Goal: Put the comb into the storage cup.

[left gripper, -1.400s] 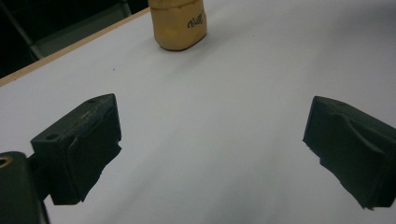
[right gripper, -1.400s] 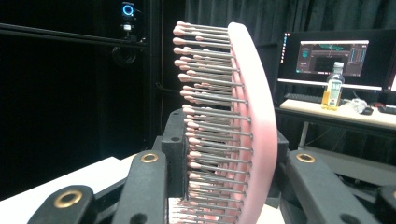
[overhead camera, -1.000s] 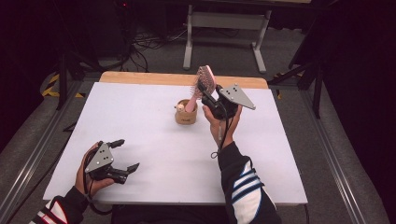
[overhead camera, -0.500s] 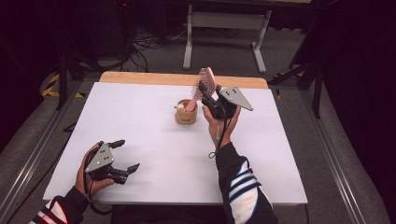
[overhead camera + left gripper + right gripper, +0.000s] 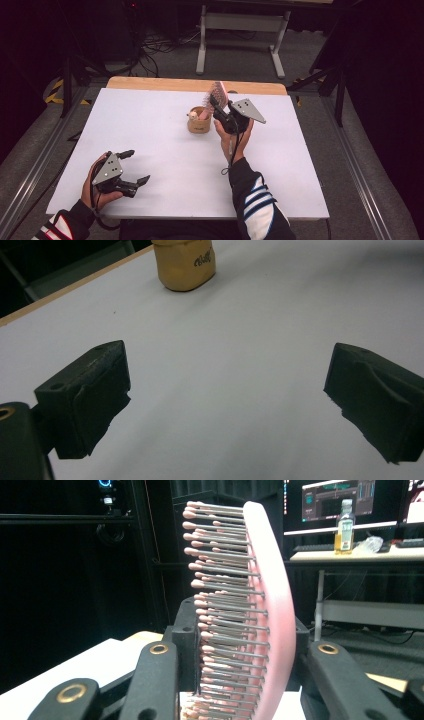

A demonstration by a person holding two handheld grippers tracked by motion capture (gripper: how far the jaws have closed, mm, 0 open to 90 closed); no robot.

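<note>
White desk (image 5: 150, 130) fills middle of high view, dark room behind. One tan cup (image 5: 199, 120) just above centre, small item inside. One pink hairbrush (image 5: 218, 95), bristles left, clamped in right gripper (image 5: 220, 111), jaws tight on brush head, handle down toward cup. Left gripper (image 5: 131, 167) lower left, jaws wide apart, nothing between. Two grippers, two hands.

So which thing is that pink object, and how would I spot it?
Look toward the far middle of the white table, beside the small tan cup. The hairbrush stands there upright, clamped in the right tool: pink-backed, with rows of pink-tipped metal bristles.
</note>
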